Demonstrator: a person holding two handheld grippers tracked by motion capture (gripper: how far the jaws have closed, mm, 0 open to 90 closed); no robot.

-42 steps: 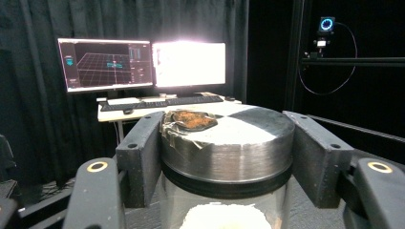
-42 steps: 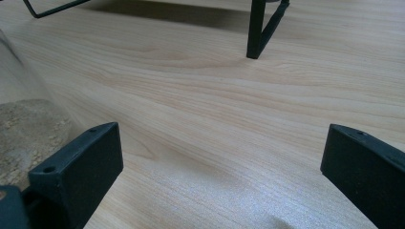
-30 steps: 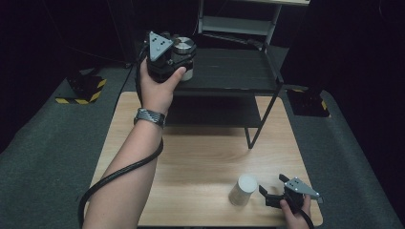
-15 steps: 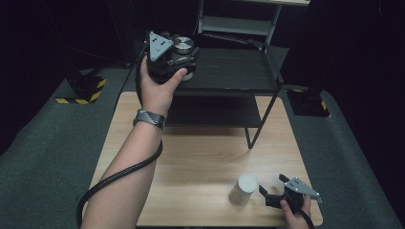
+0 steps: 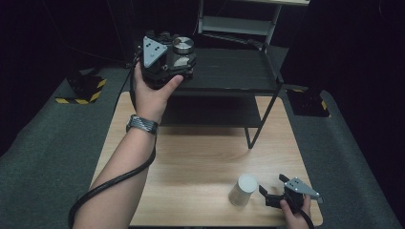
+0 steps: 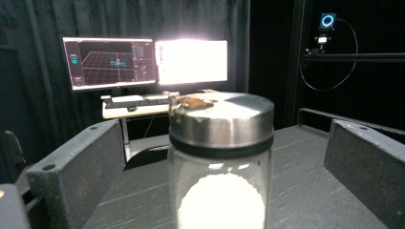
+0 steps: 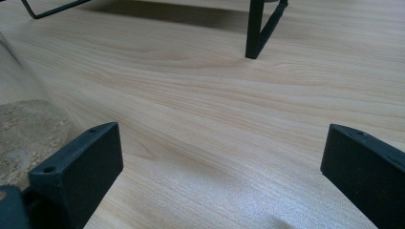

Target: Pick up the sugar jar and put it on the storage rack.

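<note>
High view: the left gripper (image 5: 184, 58) is held up at the black shelf (image 5: 229, 71), its jaws either side of a glass jar (image 5: 183, 47); the right gripper (image 5: 272, 188) rests on the wooden table (image 5: 191, 157) beside a white cylinder (image 5: 242, 189). Left gripper view: jaws spread, clear of the metal-lidded jar (image 6: 220, 157) standing on the shelf between them. Right gripper view: jaws apart over bare wood, nothing between them.

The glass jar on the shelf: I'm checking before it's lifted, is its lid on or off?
On. The metal lid caps the glass jar, between the open left gripper.
</note>
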